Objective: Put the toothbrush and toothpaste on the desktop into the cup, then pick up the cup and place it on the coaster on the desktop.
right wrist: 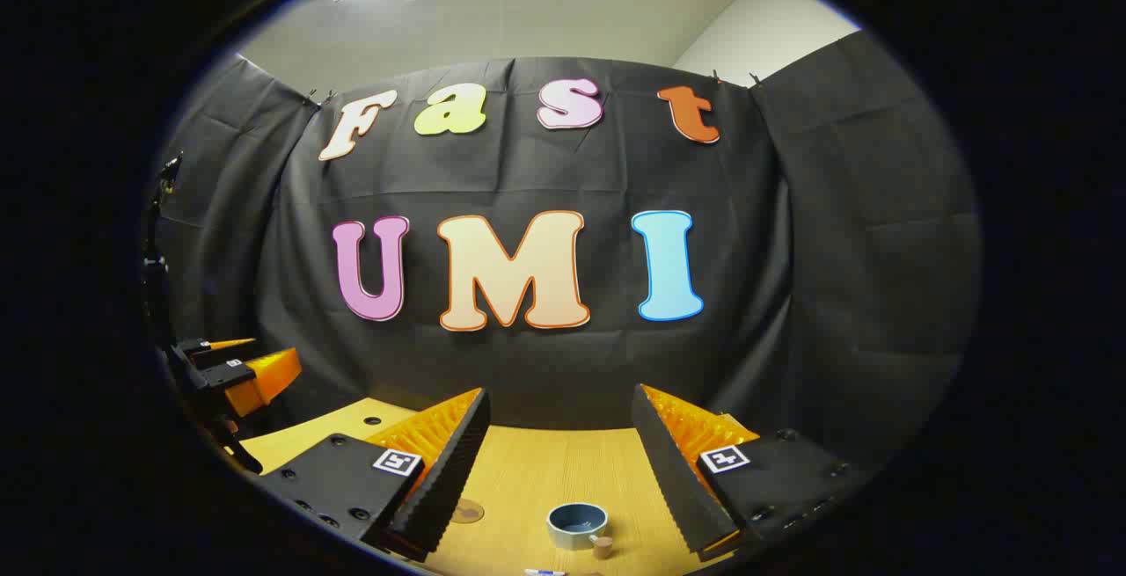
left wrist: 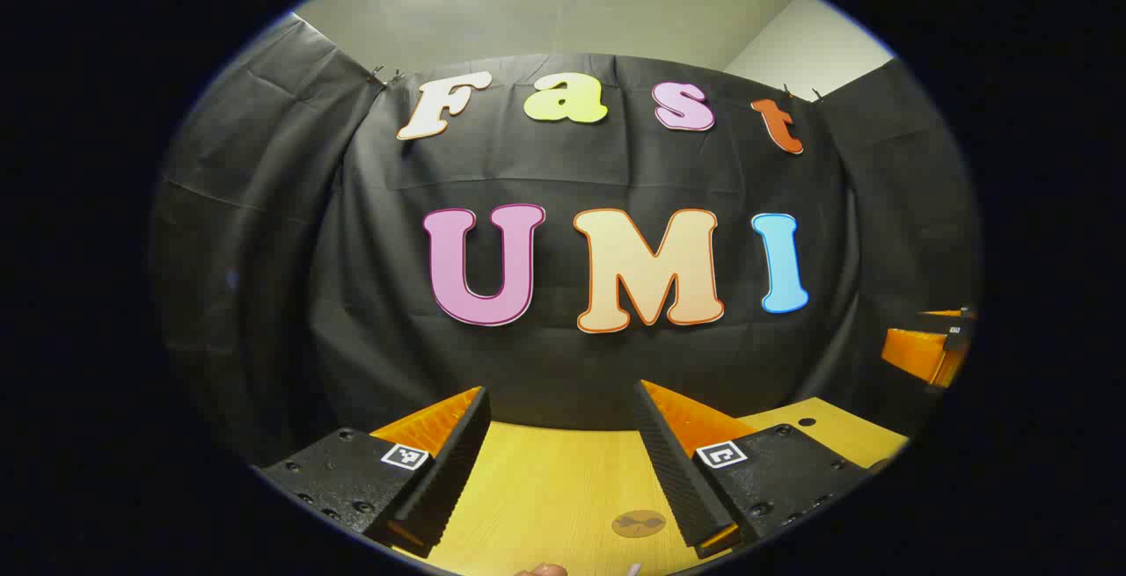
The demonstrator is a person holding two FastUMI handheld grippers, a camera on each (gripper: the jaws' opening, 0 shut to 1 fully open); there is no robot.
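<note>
A blue-grey cup [right wrist: 577, 525] with a brown handle stands upright on the wooden desktop [right wrist: 545, 470], low between my right gripper's open fingers and apart from them. A round brown coaster [right wrist: 466, 510] lies flat to its left; in the left gripper view the coaster [left wrist: 639, 523] sits close to the inner side of one finger. My right gripper [right wrist: 560, 393] and my left gripper [left wrist: 561, 391] both hang open above the desktop with nothing between their fingers. A thin white and blue thing [right wrist: 545, 572] peeks in at the bottom edge, too cut off to name.
The black cloth wall closes the back and both sides of the desktop [left wrist: 545, 488]. The other gripper [right wrist: 237, 378] hovers at the far left in the right gripper view, and at the far right [left wrist: 928, 349] in the left gripper view. Small dark holes [left wrist: 806, 422] mark the desktop's corner.
</note>
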